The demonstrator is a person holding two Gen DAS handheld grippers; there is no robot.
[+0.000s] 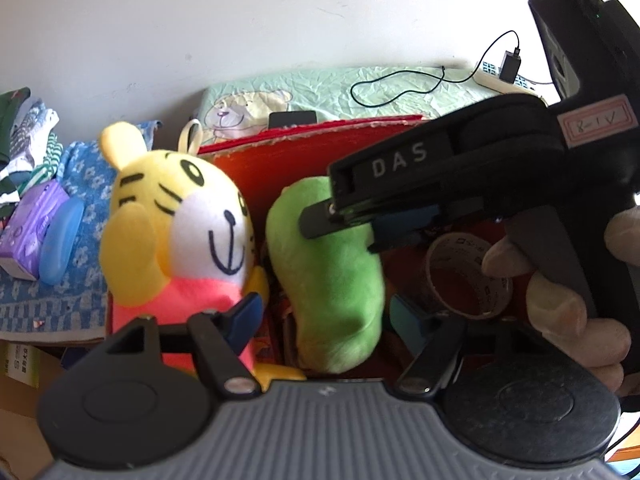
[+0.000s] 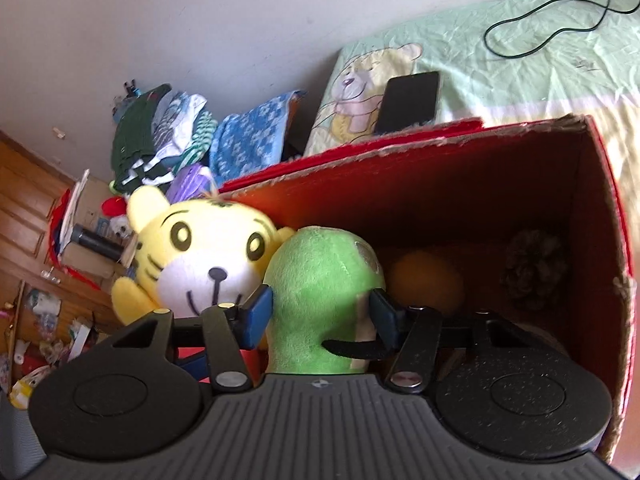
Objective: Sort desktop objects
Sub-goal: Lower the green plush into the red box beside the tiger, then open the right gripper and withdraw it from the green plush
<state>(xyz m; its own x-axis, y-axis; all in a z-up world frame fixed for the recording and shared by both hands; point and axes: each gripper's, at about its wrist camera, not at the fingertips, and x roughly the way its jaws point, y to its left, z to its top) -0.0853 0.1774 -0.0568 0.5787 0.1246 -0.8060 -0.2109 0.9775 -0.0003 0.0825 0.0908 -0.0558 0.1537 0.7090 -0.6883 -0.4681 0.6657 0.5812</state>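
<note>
While your right claw squeezes the green plush between its blue pads, this toy hangs at the open top of the red box, so I judge the sorting is in the middle, not at the end. Inside the box you already have an orange ball, a pine cone and a tape roll, and the tiger plush leans at the left end of the box, touching the green one; whether it sits fully inside, I cannot tell. Your left claw is wide and holds nothing; the green plush only stands in front of its gap. What is left, in my opinion, is to let the green plush down into the box and to settle the tiger. Outside the box, on the blue towel, there are a purple pack and a blue case, and a phone lies on the bed; maybe these also wait for sorting. Only the left view shows your right hand and the tape roll, and the claw from outside. Only the right view shows the ball, the cone and the deep floor of the box.
</note>
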